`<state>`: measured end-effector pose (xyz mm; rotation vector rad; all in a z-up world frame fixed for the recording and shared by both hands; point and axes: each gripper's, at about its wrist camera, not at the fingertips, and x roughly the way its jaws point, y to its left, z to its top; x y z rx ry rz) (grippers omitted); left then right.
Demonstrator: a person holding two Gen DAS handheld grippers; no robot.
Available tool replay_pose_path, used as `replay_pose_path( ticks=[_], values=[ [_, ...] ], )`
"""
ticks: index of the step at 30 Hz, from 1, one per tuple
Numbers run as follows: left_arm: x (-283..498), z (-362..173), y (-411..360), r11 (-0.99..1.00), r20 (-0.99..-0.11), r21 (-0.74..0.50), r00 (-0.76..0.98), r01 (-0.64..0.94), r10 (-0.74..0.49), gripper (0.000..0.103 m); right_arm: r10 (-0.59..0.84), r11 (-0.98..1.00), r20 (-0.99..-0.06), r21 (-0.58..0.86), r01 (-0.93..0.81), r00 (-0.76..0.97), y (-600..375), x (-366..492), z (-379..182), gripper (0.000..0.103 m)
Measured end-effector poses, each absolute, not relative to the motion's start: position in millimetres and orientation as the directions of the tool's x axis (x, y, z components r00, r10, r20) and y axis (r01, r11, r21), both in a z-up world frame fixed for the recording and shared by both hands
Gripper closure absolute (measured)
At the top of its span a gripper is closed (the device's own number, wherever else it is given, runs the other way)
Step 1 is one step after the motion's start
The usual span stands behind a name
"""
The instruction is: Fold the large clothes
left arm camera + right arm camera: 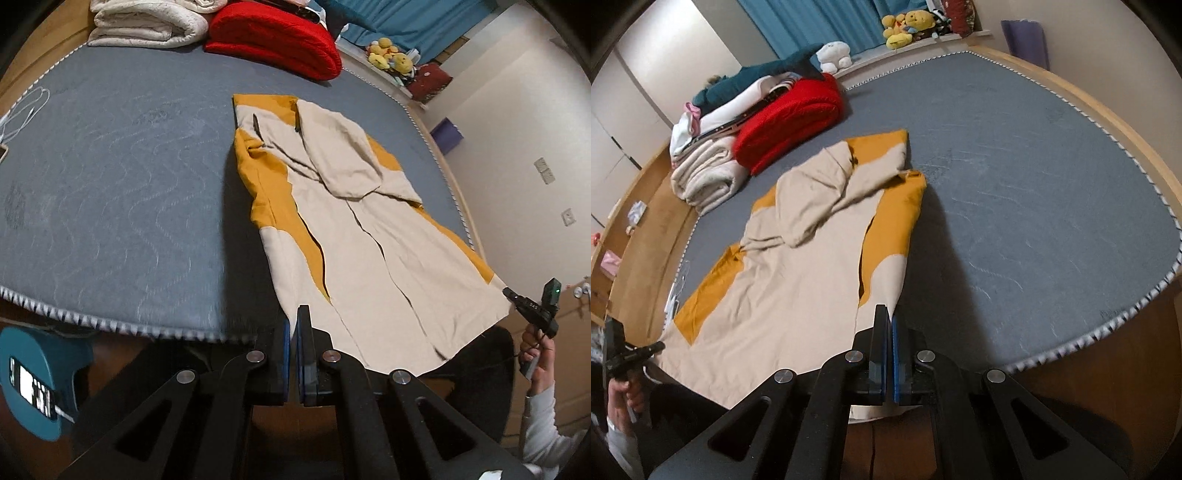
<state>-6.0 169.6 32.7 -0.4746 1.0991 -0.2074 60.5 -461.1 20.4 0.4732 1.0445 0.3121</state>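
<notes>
Grey mattress point(110, 192), one cream-and-mustard garment point(369, 258) – two tongs, left tongs point(294, 317), right tongs point(889, 317), each clamped on its hem

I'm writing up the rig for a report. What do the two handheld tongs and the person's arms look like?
Both tongs are black, with bright blue pads on the inner faces of the fingers and round silver pivot pins on triangular cut-out linkage arms: the left tongs and the right tongs match. From the left wrist view, the right one has a pistol-style handle with a small green light on top. The sleeve is light grey.
</notes>
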Motion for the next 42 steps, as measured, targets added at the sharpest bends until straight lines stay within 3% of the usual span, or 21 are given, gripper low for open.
replay_pose_path(
  ticks=[7,11,18,22,25,27,29,34,39,42],
  values=[
    [-47,55,184,0.844,-0.767,-0.532,0.463,-0.069,-0.445,0.101,0.452,0.86,-0.735,0.51,-0.028,0.505,-495,-13,64,0.102],
    [-15,41,187,0.834,-0.758,-0.545,0.479,-0.091,-0.443,0.101,0.445,0.858,-0.726,0.513,-0.02,0.524,-500,-4,67,0.102],
    [116,-15,199,0.819,-0.772,-0.545,0.486,-0.177,-0.409,0.101,0.432,0.857,-0.725,0.515,0.005,0.537,-473,128,27,0.103],
    [178,-63,212,0.783,-0.771,-0.573,0.483,-0.24,-0.416,0.101,0.352,0.888,-0.742,0.458,0.048,0.571,-460,220,4,0.103],
    [202,-106,212,0.782,-0.82,-0.54,0.404,-0.312,-0.405,0.099,0.347,0.881,-0.755,0.465,0.082,0.556,-457,268,-25,0.103],
    [208,-107,213,0.803,-0.841,-0.505,0.389,-0.317,-0.376,0.098,0.316,0.882,-0.774,0.452,0.13,0.549,-455,287,-51,0.103],
    [208,-100,214,0.808,-0.834,-0.504,0.416,-0.305,-0.363,0.09,0.324,0.846,-0.792,0.488,0.217,0.517,-465,296,-71,0.102],
    [198,-98,225,0.765,-0.8,-0.557,0.454,-0.322,-0.391,0.089,0.317,0.827,-0.759,0.515,0.225,0.569,-482,300,-73,0.094],
    [182,-95,233,0.754,-0.795,-0.557,0.487,-0.348,-0.362,0.08,0.462,0.83,-0.801,0.541,0.132,0.38,-451,293,-118,0.075],
    [178,-95,236,0.744,-0.79,-0.563,0.498,-0.36,-0.357,0.069,0.443,0.877,-0.856,0.475,0.069,0.267,-427,286,-141,0.074]
  ],
)
